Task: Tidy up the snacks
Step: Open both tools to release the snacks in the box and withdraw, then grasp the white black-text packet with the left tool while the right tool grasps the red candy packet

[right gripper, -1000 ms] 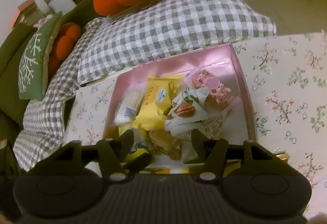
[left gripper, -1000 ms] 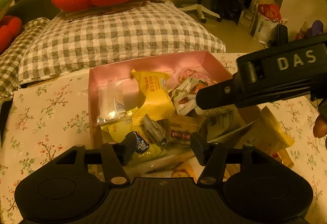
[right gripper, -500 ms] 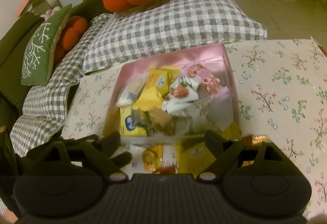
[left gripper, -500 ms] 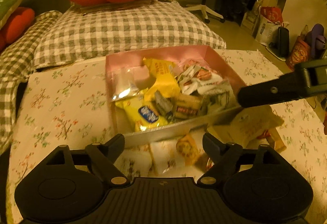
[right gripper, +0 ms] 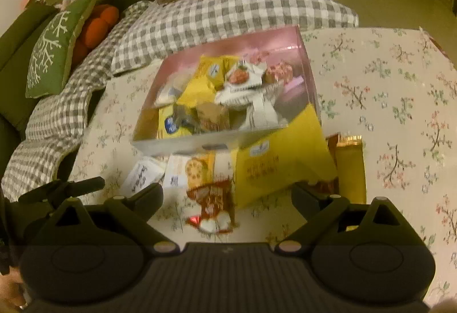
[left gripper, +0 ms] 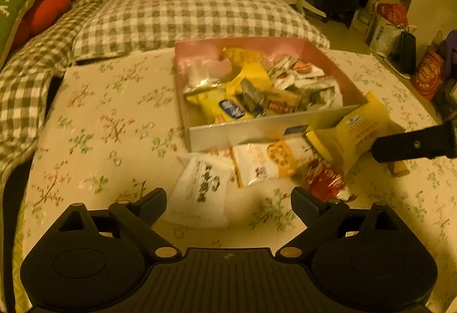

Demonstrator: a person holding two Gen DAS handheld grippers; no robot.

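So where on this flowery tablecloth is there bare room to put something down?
Left of the pink box, toward the checked cushion, the cloth is bare. Right of the box too. The box's near side is crowded with loose packets.

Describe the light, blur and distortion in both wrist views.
Left wrist view: dim amber light, snack box and loose white packet smeared by motion, fisheye bending the edges. Right wrist view: paler light, red packet blurred, dark corners.
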